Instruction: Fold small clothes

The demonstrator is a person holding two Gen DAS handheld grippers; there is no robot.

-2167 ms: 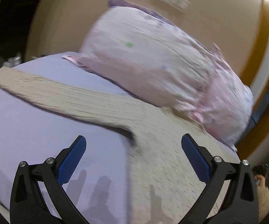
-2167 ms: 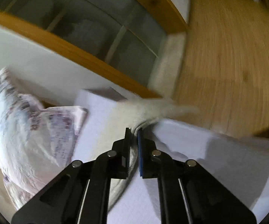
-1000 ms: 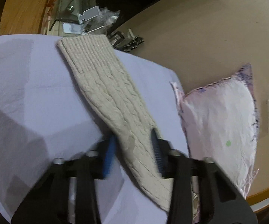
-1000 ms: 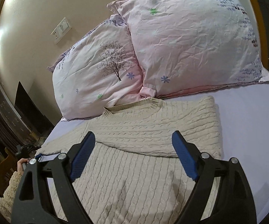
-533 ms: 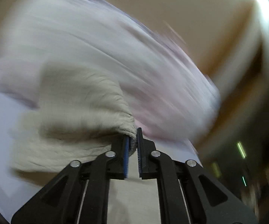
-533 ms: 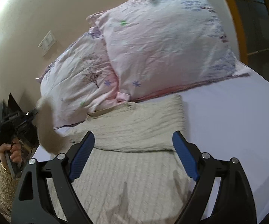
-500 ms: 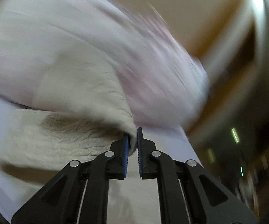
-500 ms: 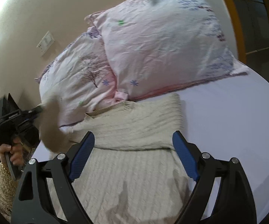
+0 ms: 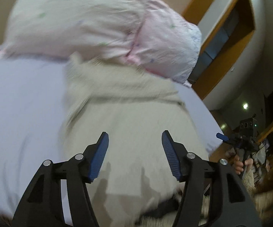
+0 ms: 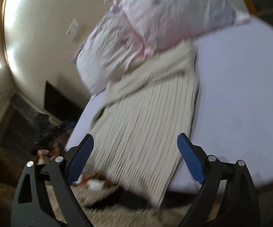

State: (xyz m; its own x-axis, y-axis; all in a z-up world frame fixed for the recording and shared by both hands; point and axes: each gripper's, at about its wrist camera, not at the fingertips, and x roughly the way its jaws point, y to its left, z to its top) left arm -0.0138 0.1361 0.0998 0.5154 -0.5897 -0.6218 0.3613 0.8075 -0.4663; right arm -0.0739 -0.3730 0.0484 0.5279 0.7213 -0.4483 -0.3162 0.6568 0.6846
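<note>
In the left wrist view, the left hand-held gripper (image 9: 135, 151) hangs with its blue-padded jaws spread wide and nothing between them, above a cream knitted sweater (image 9: 136, 113) that lies flat on the lavender sheet of the bed (image 9: 19, 98). The sweater's top edge lies against two pink patterned pillows (image 9: 98, 24) that lean on the beige wall; a fold runs across its upper part, probably a sleeve laid over the chest, though motion blur makes that hard to confirm. At the right edge a hand grips the right hand-held gripper (image 9: 236, 141) beyond the bed's side. In the right wrist view, the right hand-held gripper (image 10: 135, 158) is likewise spread wide and holds nothing. The sweater (image 10: 145, 117) shows its ribbed knit here, its hem end hanging slightly over the edge of the bed (image 10: 240, 87) nearest the camera, its far end by the pillows (image 10: 155, 28). A light switch (image 10: 73, 27) sits on the wall to the left of the pillows.
</note>
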